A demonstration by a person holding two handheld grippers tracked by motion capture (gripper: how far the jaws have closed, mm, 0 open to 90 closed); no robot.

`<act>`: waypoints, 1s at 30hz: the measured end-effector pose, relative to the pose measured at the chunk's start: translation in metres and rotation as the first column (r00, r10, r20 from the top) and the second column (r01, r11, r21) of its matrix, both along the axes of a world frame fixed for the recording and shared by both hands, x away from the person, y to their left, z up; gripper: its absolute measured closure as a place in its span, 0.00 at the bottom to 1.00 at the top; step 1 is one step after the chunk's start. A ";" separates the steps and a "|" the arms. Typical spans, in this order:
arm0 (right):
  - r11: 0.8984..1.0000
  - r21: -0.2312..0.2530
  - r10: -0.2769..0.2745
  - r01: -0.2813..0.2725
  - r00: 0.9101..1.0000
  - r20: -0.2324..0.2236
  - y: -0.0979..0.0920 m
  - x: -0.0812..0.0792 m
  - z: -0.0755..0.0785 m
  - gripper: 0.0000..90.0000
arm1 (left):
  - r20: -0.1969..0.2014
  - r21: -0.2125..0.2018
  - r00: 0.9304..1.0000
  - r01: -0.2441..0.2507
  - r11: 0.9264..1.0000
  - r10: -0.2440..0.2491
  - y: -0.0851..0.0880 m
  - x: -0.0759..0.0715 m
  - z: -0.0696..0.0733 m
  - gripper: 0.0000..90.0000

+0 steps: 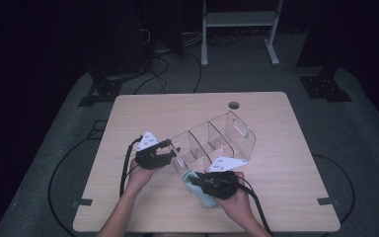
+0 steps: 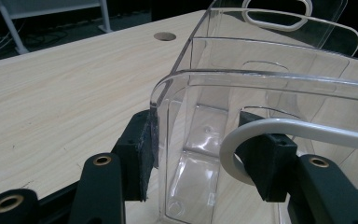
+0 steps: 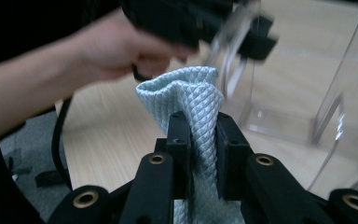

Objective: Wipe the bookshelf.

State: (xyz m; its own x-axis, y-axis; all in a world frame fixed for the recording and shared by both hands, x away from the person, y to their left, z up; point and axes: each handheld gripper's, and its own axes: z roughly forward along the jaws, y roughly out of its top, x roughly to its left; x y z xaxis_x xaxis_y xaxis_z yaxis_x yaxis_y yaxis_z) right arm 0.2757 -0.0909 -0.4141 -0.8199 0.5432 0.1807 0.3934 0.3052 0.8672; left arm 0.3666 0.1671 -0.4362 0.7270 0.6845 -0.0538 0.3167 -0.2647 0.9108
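My left claw point(image 1: 170, 148) clamps the clear organizer's point(image 1: 217, 138) near end wall; my right claw point(image 3: 200, 140) pinches the pale cloth point(image 3: 191, 98) just beside it. Wiping hard could wrench the organizer loose.

The organizer point(image 1: 212, 140) is clear, glossy plastic with smooth walls. The cloth point(image 3: 191, 100) is pale blue fabric with a quilted diamond weave. The bench point(image 2: 65, 88) is light, matt wood grain. The hand-held gripper point(image 2: 200, 161) has matt black jaws with rough felt-like pads.
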 end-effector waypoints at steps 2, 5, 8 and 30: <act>1.000 0.003 0.001 -0.001 1.000 0.006 0.000 0.000 0.005 0.87 | -0.001 -0.001 1.000 0.000 1.000 0.000 0.000 0.000 0.000 0.53; 1.000 0.017 0.006 -0.006 1.000 -0.008 -0.002 0.001 0.000 0.87 | 0.003 0.012 1.000 -0.002 1.000 0.002 -0.001 -0.001 0.000 0.52; 1.000 -0.021 0.002 -0.002 1.000 -0.030 0.002 0.001 -0.015 0.87 | 0.002 0.012 1.000 -0.006 1.000 0.006 -0.001 0.000 0.001 0.53; 0.999 -0.040 0.013 -0.016 0.998 -0.059 0.006 0.011 0.014 0.87 | 0.009 0.018 0.999 -0.047 0.999 0.047 -0.001 -0.001 0.002 0.54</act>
